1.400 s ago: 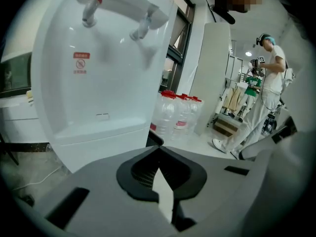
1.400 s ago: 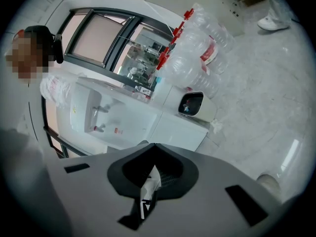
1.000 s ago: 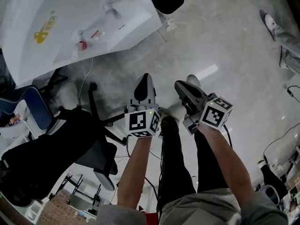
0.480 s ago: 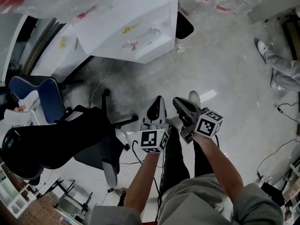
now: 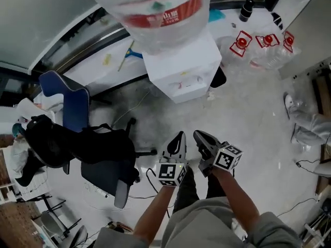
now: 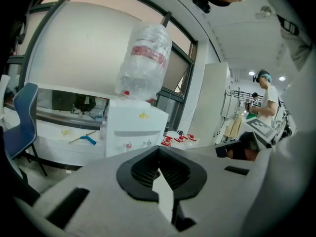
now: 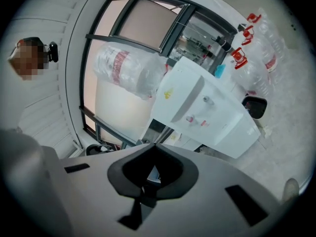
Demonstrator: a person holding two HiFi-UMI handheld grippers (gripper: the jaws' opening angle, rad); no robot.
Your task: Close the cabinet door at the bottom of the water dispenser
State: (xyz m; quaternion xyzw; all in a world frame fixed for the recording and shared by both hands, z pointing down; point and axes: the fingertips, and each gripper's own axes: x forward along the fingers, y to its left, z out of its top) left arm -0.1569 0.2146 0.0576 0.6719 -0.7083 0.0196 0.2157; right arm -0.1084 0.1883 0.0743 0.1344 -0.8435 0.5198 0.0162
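Two grey tools, left gripper and right gripper, jaws pressed together and empty, hover side by side, well apart from the far white boxy water dispenser.

Grey left gripper and right gripper, black-and-white marker cubes, black trousers, grey top.

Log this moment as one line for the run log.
left gripper: shut, empty | right gripper: shut, empty | water dispenser: ahead, neither gripper touching it | cabinet door: not visible

Grey floor; on it water dispenser, office chair, bottles.
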